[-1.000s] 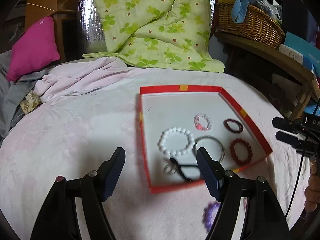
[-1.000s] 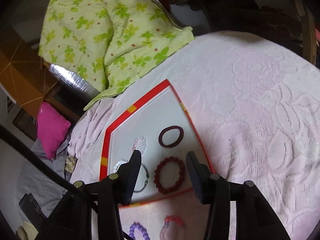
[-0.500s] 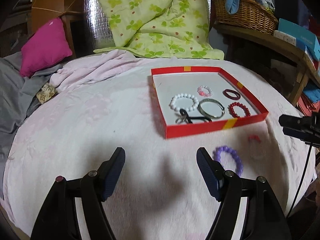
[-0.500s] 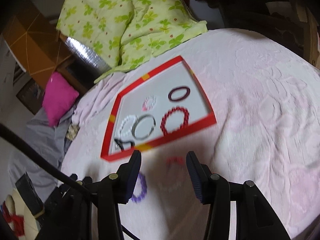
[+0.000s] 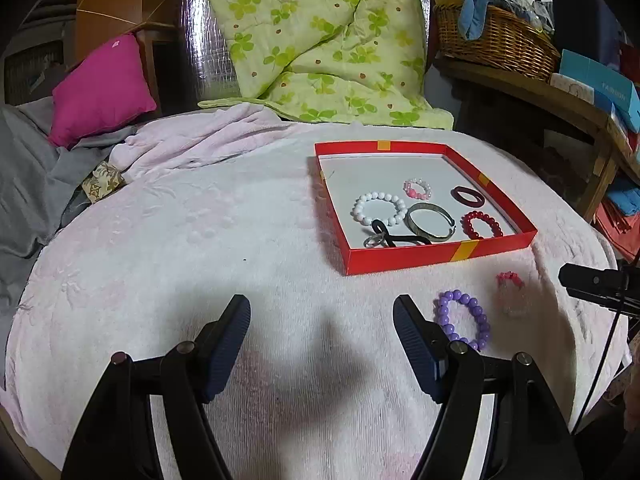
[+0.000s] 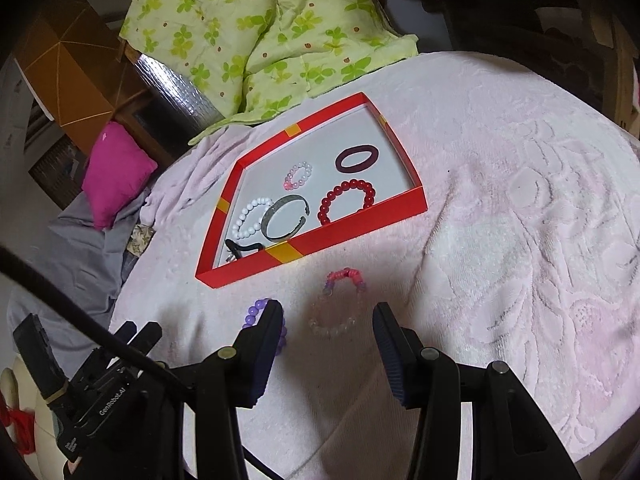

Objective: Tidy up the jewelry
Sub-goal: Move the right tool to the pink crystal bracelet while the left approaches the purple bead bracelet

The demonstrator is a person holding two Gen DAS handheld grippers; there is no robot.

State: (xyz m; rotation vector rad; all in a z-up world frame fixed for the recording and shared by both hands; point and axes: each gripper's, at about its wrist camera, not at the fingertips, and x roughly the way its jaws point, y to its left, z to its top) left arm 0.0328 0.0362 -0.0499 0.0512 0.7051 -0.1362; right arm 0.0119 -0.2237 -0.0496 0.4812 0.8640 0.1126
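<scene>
A red tray (image 5: 400, 258) (image 6: 320, 245) sits on the pink blanket. In it lie a white bead bracelet (image 5: 378, 210), a metal bangle (image 5: 430, 222), a red bead bracelet (image 5: 482, 225), a dark ring (image 5: 467, 196), a small pink bracelet (image 5: 418, 189) and a black hair tie (image 5: 394, 239). In front of the tray, on the blanket, lie a purple bead bracelet (image 5: 464, 320) (image 6: 254, 312) and a clear-and-pink bracelet (image 5: 510, 294) (image 6: 338, 300). My left gripper (image 5: 322, 312) is open and empty, left of the purple bracelet. My right gripper (image 6: 328, 316) is open, with the clear-and-pink bracelet just ahead between its fingertips; its left finger hides part of the purple one.
A green floral quilt (image 5: 320, 40) is heaped behind the tray and a magenta pillow (image 5: 100, 92) lies at the far left. A wicker basket (image 5: 492, 40) and boxes stand on a wooden shelf at the right. The blanket's edge drops off to the right.
Both grippers have drawn back from the tray, which now looks farther away. The purple and clear-and-pink bracelets on the blanket have come fully into view. Neither jaw opening changed.
</scene>
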